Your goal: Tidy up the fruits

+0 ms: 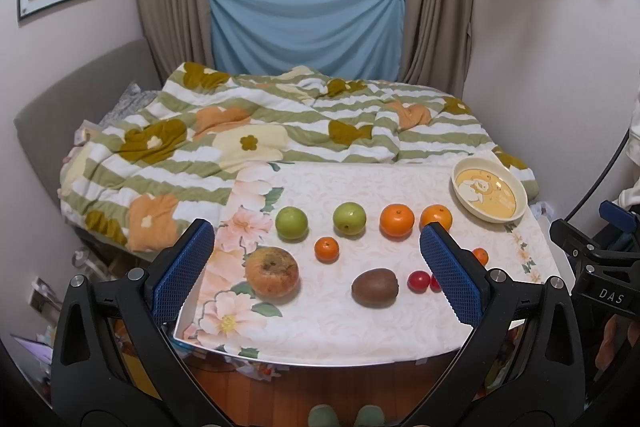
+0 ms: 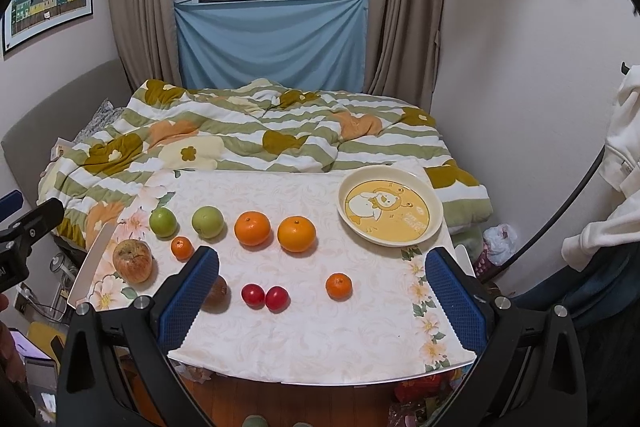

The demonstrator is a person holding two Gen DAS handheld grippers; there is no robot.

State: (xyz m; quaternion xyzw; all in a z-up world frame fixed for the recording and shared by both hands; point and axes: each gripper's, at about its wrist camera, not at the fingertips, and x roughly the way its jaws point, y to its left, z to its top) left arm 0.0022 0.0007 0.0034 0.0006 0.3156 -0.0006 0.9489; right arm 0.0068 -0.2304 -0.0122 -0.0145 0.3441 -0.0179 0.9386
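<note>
Fruit lies on a floral-cloth table (image 1: pixel 320 331) (image 2: pixel 320 343). The back row holds two green apples (image 1: pixel 291 223) (image 1: pixel 349 218) (image 2: pixel 163 221) (image 2: pixel 207 221) and two oranges (image 1: pixel 396 220) (image 1: pixel 436 217) (image 2: pixel 252 228) (image 2: pixel 296 233). In front lie a blemished apple (image 1: pixel 272 271) (image 2: pixel 132 261), a small mandarin (image 1: pixel 326 249) (image 2: pixel 182 247), a kiwi (image 1: pixel 375 287) (image 2: pixel 218 291), two cherry tomatoes (image 1: pixel 418 281) (image 2: pixel 253 295) (image 2: pixel 277 297) and another mandarin (image 2: pixel 338 286). A yellow duck plate (image 1: pixel 489 195) (image 2: pixel 390 211) stands empty at the back right. My left gripper (image 1: pixel 316 267) and right gripper (image 2: pixel 322 287) hover open and empty above the table's near edge.
A bed with a striped floral quilt (image 1: pixel 280 131) (image 2: pixel 260 131) lies right behind the table. Walls close in on both sides. Bags and clutter (image 2: pixel 498 243) sit on the floor to the right of the table, and more items on the floor to the left.
</note>
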